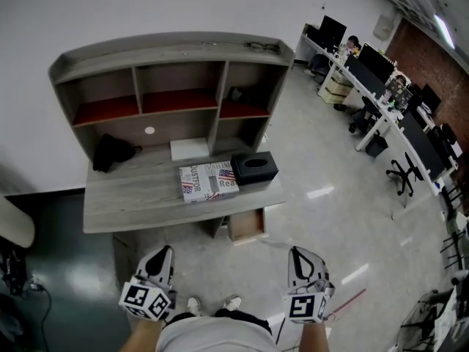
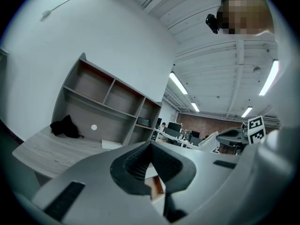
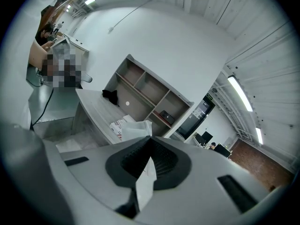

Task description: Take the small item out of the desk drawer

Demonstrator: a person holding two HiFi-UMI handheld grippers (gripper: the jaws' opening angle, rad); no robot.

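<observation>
The jaws of my right gripper (image 3: 150, 144) are pinched tight on the small white item (image 3: 146, 182), a thin pale piece that pokes out past their tips. The jaws of my left gripper (image 2: 151, 146) are closed together on nothing. The open drawer (image 1: 247, 224) lies ahead of both pairs of jaws, well apart from them, under the worktop (image 1: 139, 196).

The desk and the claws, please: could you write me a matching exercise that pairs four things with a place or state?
Things:
1. black bag
2. black box
3. drawer
4. right claw

Places or states:
A. shut on a thin white item
B. pulled open under the desk top
C. on the desk, right of the newspaper
D. on the desk's left, against the shelf unit

Pairs: 1-D, 2-C, 3-B, 4-A
</observation>
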